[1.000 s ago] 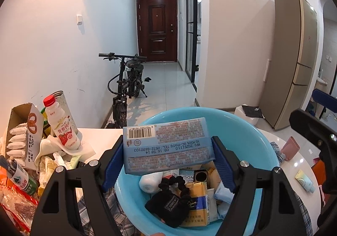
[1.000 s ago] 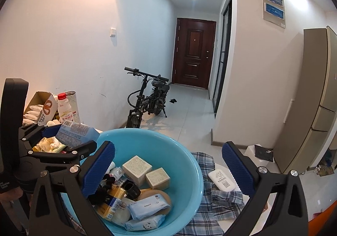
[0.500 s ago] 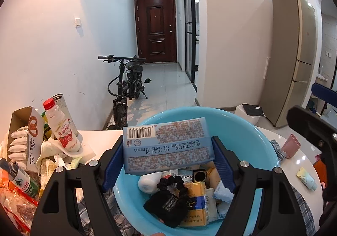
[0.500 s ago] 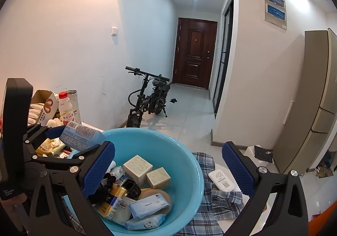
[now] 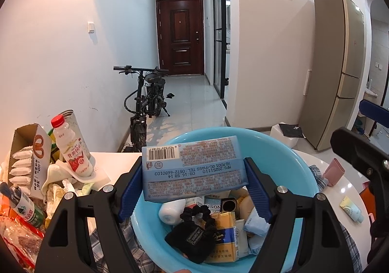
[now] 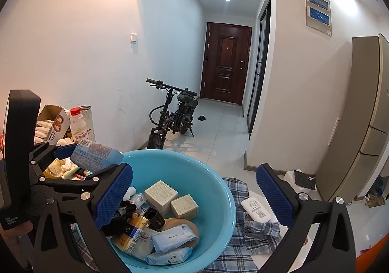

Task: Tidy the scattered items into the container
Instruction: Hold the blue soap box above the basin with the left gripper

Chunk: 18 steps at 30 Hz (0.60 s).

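Left wrist view: the left tool (image 5: 194,190) is seen pinching a flat blue printed wipes packet (image 5: 193,167), held unchanged above the round light-blue plastic basin (image 5: 301,170). Only the right tool (image 6: 194,196), spread and empty, has been raised slightly. The drop is judged still pending; a white pouch (image 6: 255,208) remains on the desk (image 5: 340,190).

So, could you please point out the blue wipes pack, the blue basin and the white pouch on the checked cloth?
Blue wipes pack (image 5: 194,170): left wrist view, middle of its printed back face.
Blue basin (image 6: 194,170): right wrist view, bare inner far wall.
White pouch (image 6: 255,208): right wrist view, middle of its labelled top.
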Tool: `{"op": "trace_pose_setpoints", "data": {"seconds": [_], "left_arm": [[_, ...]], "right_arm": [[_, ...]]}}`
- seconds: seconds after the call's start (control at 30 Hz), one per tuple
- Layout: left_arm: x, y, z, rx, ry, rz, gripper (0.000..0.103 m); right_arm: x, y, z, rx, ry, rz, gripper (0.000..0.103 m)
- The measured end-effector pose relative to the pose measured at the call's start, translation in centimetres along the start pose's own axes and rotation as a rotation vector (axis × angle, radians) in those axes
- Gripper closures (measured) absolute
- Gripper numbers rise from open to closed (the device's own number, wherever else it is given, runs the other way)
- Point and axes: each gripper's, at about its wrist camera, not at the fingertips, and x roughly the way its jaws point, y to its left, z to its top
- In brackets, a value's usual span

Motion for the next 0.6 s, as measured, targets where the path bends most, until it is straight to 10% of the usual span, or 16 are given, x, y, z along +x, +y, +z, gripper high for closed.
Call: {"op": "trace_pose_setpoints", "data": {"seconds": [0.6], "left_arm": [[-0.4,-0.1,0.0,0.008,-0.012,0.014,0.027]], "right_arm": [[-1.6,-0.3,0.8,0.000,-0.012,0.022,0.000]]}}
